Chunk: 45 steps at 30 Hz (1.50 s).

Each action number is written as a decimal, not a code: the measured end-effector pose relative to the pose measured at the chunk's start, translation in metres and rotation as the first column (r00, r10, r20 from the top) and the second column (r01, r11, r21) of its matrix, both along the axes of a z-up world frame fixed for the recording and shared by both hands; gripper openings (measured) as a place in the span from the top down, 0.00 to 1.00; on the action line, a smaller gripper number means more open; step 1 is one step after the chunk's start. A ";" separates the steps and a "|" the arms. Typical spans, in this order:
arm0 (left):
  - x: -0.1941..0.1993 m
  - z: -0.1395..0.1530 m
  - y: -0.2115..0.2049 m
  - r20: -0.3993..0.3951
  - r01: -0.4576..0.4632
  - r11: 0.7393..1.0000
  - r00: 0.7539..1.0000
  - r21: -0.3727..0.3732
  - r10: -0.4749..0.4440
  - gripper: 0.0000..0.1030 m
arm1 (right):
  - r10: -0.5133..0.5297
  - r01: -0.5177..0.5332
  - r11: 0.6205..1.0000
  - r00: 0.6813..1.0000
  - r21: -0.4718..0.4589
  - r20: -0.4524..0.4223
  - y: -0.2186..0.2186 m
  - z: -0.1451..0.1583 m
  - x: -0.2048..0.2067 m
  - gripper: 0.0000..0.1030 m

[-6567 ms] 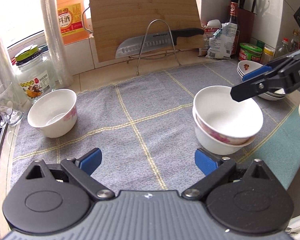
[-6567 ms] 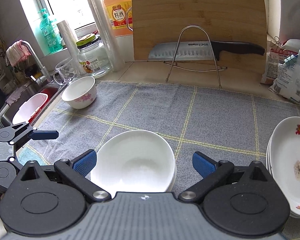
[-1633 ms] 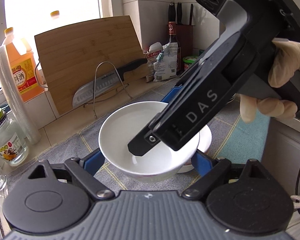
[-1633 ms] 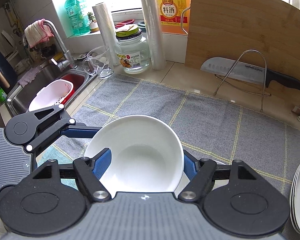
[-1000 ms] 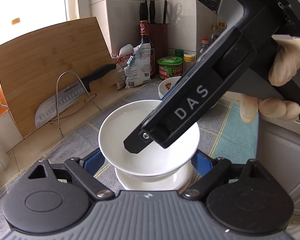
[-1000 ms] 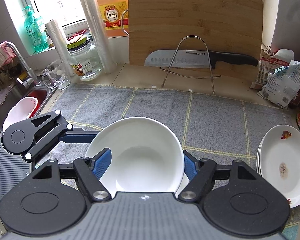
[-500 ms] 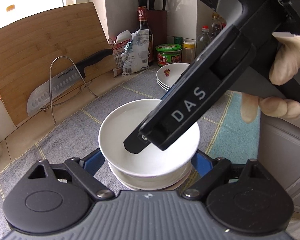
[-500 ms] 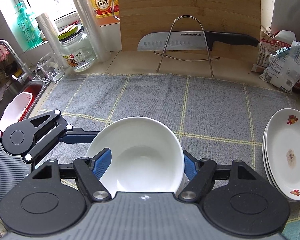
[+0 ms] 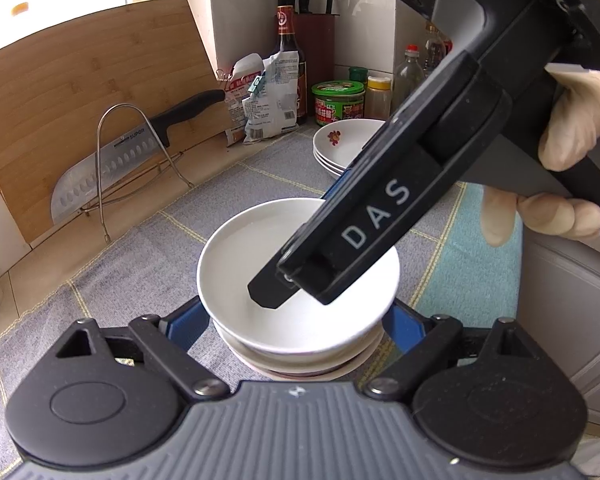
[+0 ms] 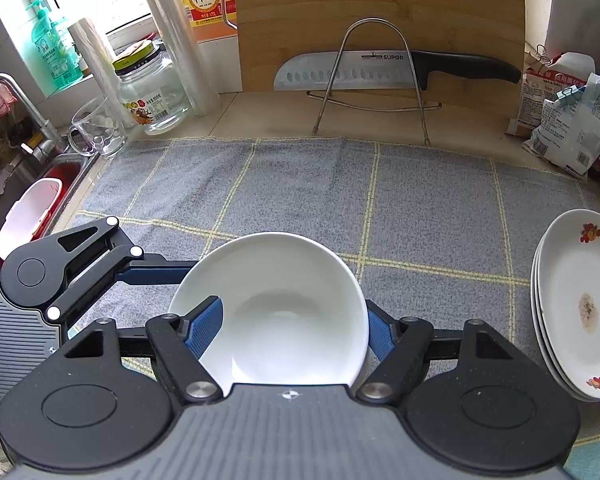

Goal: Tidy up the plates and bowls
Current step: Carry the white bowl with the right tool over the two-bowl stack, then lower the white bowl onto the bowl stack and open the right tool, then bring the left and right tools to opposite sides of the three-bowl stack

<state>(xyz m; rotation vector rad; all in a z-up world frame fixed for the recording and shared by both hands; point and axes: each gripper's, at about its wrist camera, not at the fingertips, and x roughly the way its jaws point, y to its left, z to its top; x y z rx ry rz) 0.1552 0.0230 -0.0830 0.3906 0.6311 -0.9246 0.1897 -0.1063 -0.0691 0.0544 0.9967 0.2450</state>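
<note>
Nearest in both wrist views is the ribbed grey housing of each tool, with matte black linkage arms and blue ridged pads. The right tool point(image 10: 294, 330) is pinching a smooth, glossy white bowl point(image 10: 272, 304): one blue pad lies inside the rim at the left, the other presses the outer wall at the right. The left tool point(image 9: 298, 320) flanks the same bowl from the other side, its pads spread wide on either side of the bowl's walls; whether they press on it cannot be told. From the left wrist view the bowl sits nested in a stack of bowls point(image 9: 300, 360), whose lower rims show a pinkish band beneath it. A gloved hand point(image 9: 560, 152) grips the right tool's handle above.

The stack rests on a grey woven mat point(image 10: 340, 200) crossed by thin yellow lines, laid over the counter point(image 10: 268, 116). To the right on the mat stands a pile of shallow oval plates point(image 10: 572, 300), white glazed with small floral prints.

Farther back, a bent wire stand point(image 10: 370, 76) holds a dimpled steel knife point(image 10: 380, 68) with a black handle, leaning against a bamboo cutting board point(image 10: 380, 0). At the left are a clear glass jar point(image 10: 148, 92), a glass mug point(image 10: 98, 126) and the steel sink point(image 10: 24, 200).
</note>
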 end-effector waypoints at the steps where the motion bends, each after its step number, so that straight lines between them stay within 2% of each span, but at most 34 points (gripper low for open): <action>1: 0.000 0.000 0.000 -0.001 -0.001 1.000 1.000 0.000 0.001 0.10 | 0.000 0.000 1.000 1.000 0.000 0.000 0.000 -0.001 0.000 0.23; 19: 0.001 -0.001 0.001 -0.009 -0.001 1.000 1.000 -0.002 0.001 0.10 | 0.001 -0.001 1.000 1.000 -0.005 0.007 0.002 -0.001 0.000 0.21; 21: 0.003 -0.002 0.001 -0.013 -0.001 1.000 1.000 -0.003 0.001 0.10 | 0.002 -0.002 1.000 1.000 0.005 0.007 0.001 -0.002 0.000 0.17; 25: 0.001 0.003 0.005 0.017 -0.001 1.000 1.000 -0.020 0.001 0.06 | -0.005 0.005 1.000 0.999 -0.015 0.032 0.004 0.001 -0.001 0.02; 28: 0.001 0.006 0.011 0.018 -0.001 1.000 1.000 -0.027 0.002 0.05 | -0.009 0.009 1.000 0.999 0.006 0.049 0.000 0.006 -0.004 0.01; 35: -0.002 0.007 0.030 0.014 -0.013 1.000 1.000 -0.024 0.013 0.05 | -0.050 0.050 0.999 0.994 0.001 0.093 -0.010 0.014 -0.017 0.00; 39: -0.005 0.004 0.039 0.002 -0.027 0.999 1.000 -0.021 0.027 0.05 | -0.094 0.098 0.994 0.990 -0.037 0.109 -0.015 0.006 -0.031 0.00; 45: -0.007 0.001 0.047 -0.016 -0.030 0.999 0.999 -0.017 0.030 0.05 | -0.158 0.163 0.986 0.980 -0.037 0.117 -0.016 -0.012 -0.054 0.00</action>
